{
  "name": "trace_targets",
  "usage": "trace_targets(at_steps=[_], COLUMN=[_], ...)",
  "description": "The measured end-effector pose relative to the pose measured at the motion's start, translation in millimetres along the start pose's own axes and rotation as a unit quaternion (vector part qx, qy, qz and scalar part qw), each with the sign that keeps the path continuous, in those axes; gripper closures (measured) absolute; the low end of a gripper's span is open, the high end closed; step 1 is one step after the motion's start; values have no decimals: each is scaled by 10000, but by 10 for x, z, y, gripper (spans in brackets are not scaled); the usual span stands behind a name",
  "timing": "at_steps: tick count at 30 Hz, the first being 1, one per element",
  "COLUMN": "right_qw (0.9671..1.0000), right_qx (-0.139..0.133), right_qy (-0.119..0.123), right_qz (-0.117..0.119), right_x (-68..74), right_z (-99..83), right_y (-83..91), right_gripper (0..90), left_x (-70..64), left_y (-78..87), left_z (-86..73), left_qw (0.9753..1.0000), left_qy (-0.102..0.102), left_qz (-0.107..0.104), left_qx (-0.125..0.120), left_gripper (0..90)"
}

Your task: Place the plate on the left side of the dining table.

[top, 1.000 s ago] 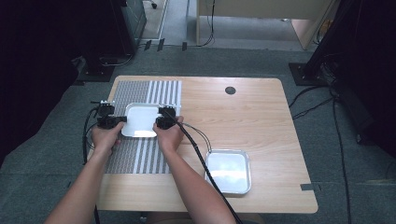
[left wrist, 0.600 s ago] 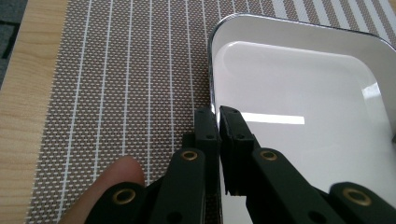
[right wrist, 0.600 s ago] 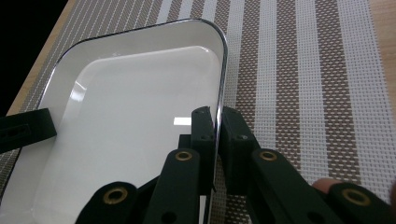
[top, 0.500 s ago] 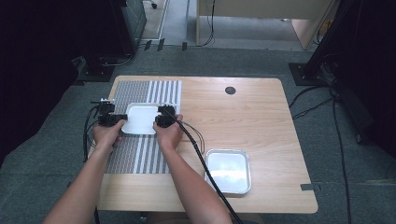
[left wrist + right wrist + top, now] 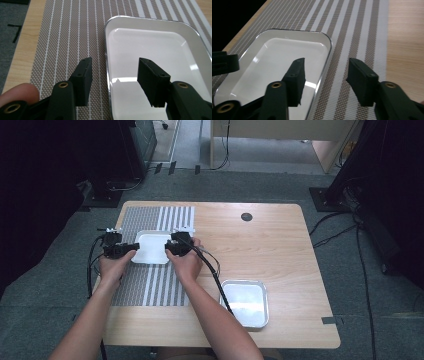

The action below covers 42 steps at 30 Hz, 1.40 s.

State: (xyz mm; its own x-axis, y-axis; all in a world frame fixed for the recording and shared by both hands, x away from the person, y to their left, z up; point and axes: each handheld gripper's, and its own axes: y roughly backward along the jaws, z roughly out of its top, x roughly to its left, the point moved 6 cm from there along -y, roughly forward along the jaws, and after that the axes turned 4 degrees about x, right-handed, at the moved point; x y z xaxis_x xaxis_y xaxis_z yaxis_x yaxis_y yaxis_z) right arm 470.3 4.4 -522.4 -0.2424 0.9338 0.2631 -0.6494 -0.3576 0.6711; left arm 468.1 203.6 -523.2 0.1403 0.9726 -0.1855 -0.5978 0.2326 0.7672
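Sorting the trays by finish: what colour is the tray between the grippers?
White, with a thin metallic rim: the tray shows best in the left gripper view.

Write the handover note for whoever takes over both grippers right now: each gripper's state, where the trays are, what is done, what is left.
Left gripper: open, jaws straddling the left rim of the white tray.
Right gripper: open, jaws straddling that tray's opposite rim.
White tray lies flat on the striped placemat. A metal tray sits empty near the table's front right corner.
Done: both grippers lined up on the rims.
Left: probably close both and lift the tray together.
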Motion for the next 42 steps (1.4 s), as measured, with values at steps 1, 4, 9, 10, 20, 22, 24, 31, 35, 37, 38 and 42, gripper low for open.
trace_targets(at_steps=[1,4,9,10,20,22,24,31,35,37,38,42], right_qw=[10000,9999,9995,9996,9995,9996,9996,9994,9995,9996,9996,9996], right_qx=[27,127,317,291,301,277,277,324,276,247,227,200], right_qy=[37,33,40,-2,107,66,55,18,-39,-75,-144,-173], right_qz=[-73,-109,30,68,57,38,41,125,130,128,125,85], right_x=[-18,-74,-174,-197,-456,-512,-553,-673,-776,-833,-892,-968], right_z=[-2,-25,-82,-89,-110,-106,-115,-156,-155,-158,-167,-183], right_y=[25,107,277,314,637,689,731,868,981,1031,1076,1145], right_gripper=[404,385,410,400,242,244,244,237,237,237,237,237], left_x=[-15,-60,-131,-140,-171,-178,-197,-251,-245,-234,-231,-215], left_y=[14,66,204,230,405,439,475,588,648,665,670,700], left_z=[-22,-96,-185,-194,-349,-374,-398,-487,-562,-612,-638,-733], left_qw=[10000,9998,9995,9996,9996,9996,9995,9989,9988,9988,9989,9989], left_qy=[-30,-169,-268,-252,-158,-144,-175,-301,-311,-323,-322,-348], left_qz=[-22,-66,-140,-131,-89,-118,-137,-181,-180,-163,-156,-135], left_qx=[23,79,-24,-62,-204,-205,-232,-298,-330,-320,-314,-286], left_gripper=[447,418,391,385,340,330,319,286,282,281,281,281])
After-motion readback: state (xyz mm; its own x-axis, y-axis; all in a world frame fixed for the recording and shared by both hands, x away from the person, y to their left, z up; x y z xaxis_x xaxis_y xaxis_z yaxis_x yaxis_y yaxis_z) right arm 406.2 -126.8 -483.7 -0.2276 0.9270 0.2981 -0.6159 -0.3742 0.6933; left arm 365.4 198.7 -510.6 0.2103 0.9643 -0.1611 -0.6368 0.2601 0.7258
